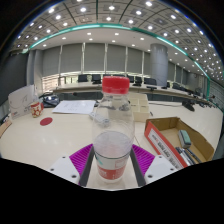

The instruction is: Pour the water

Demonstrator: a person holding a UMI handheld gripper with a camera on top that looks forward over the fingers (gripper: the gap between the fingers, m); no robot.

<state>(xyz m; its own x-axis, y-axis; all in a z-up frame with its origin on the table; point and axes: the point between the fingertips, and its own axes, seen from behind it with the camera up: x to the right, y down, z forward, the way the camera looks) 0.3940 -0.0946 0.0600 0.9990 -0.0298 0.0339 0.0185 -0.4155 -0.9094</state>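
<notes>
At the lower centre of the frame, a clear plastic bottle [112, 130] stands upright between the two fingers of the gripper [112, 160], long axis vertical, red cap [116, 86] pointing straight up toward the ceiling lights. Body transparent; a pinkish tint shows through its lower part, near the magenta pads [82, 158]. Pads sit close against the bottle's base on either side; fingers narrow, closed on the bottle as far as the view shows.

Bottle base sits low over a pale tabletop [60, 130] that fills the middle of the frame. Centre left on that table: a small red disc-like object [46, 121], flat on the surface. Further left, near the table's far edge, a small patterned cup or container [37, 108]; details too small to tell. Lower right of the frame: an open cardboard box [180, 140] with red-and-white contents inside, just beside the right finger.

Beyond the table, centre background: rows of dark desks and chairs [90, 80], windows behind them, a green-lit band running along the ceiling edge.
</notes>
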